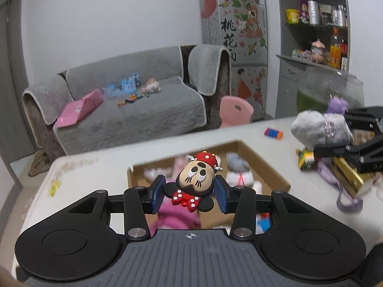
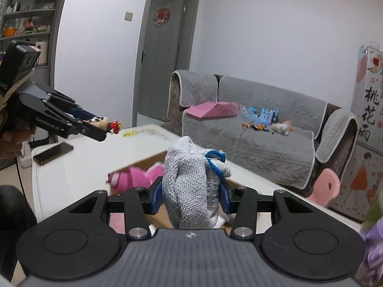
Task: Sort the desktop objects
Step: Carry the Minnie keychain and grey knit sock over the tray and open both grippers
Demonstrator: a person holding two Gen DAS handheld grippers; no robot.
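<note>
L gripper (image 1: 189, 191) clamping mouse figurine (image 1: 194, 179) over cardboard box (image 1: 261, 160), R gripper (image 2: 191, 195) pinching grey sock (image 2: 189, 186), fridge (image 1: 234, 24) lettering 桃花

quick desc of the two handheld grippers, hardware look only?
Both match: the left gripper and right gripper have matte black linkage arms with silver pivot bolts, blue ribbed pads on the fingers, round black discs either side and a grey ribbed base plate with a crosshair mark. Seen side-on, the left gripper carries white lettering and a black box on top.
</note>
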